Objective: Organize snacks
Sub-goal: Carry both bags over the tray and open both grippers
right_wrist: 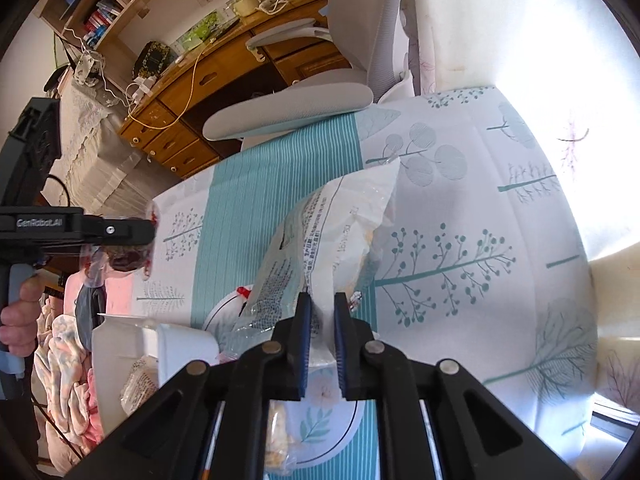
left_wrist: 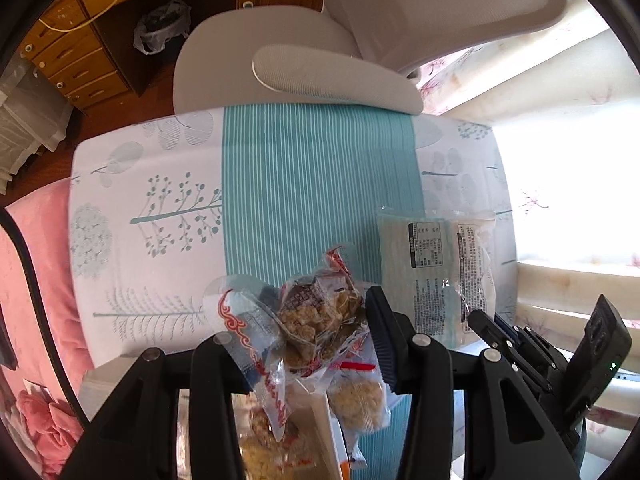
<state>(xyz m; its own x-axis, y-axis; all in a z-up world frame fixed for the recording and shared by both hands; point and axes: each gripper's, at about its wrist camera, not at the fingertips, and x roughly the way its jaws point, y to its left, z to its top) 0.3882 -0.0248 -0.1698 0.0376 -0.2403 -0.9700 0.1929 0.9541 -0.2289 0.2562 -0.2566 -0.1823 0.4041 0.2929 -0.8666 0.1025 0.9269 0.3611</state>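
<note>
I count one table [left_wrist: 168,184] under a teal-and-white tablecloth, one grey chair [left_wrist: 304,76] at its far edge, and two grippers. My left gripper [left_wrist: 304,332] is clamped on one crinkly clear snack packet [left_wrist: 320,312] with red trim and brown crumbly pieces inside, held off the cloth near the table's near edge. More packets [left_wrist: 360,400] sit beneath it, partly hidden by the fingers, so I can't count them. My right gripper [right_wrist: 320,320] has its jaws pinched on one large white printed bag [right_wrist: 340,224] above the table's middle; its small print is unreadable. One white tray [right_wrist: 132,344] is cut off at the near left edge.
</note>
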